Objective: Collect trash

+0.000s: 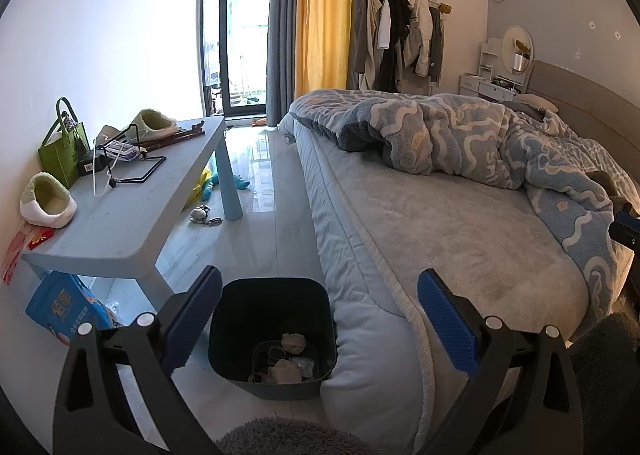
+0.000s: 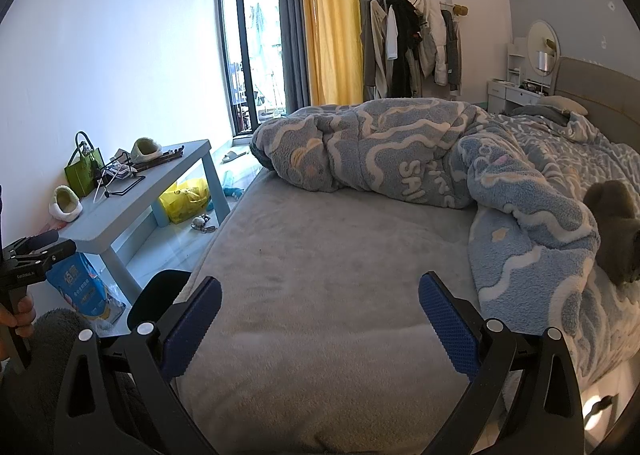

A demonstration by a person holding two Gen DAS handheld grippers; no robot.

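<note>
A dark trash bin (image 1: 240, 335) stands on the floor against the side of the bed (image 1: 460, 231). Crumpled paper and other scraps (image 1: 286, 363) lie in its bottom. My left gripper (image 1: 320, 319) is open and empty, held above the bin and the bed edge. In the right wrist view my right gripper (image 2: 320, 321) is open and empty over the grey bed sheet (image 2: 340, 255). The bin's rim (image 2: 160, 291) shows at the bed's left edge. The left gripper's body (image 2: 28, 259) shows at the far left.
A light blue low table (image 1: 132, 195) stands left with two slippers (image 1: 48, 205), a green bag (image 1: 62, 149) and cables. A blue pack (image 1: 66, 307) lies under it, a yellow bag (image 2: 186, 199) beyond. A rumpled blue blanket (image 1: 480, 139) and a grey cat (image 2: 616, 227) are on the bed.
</note>
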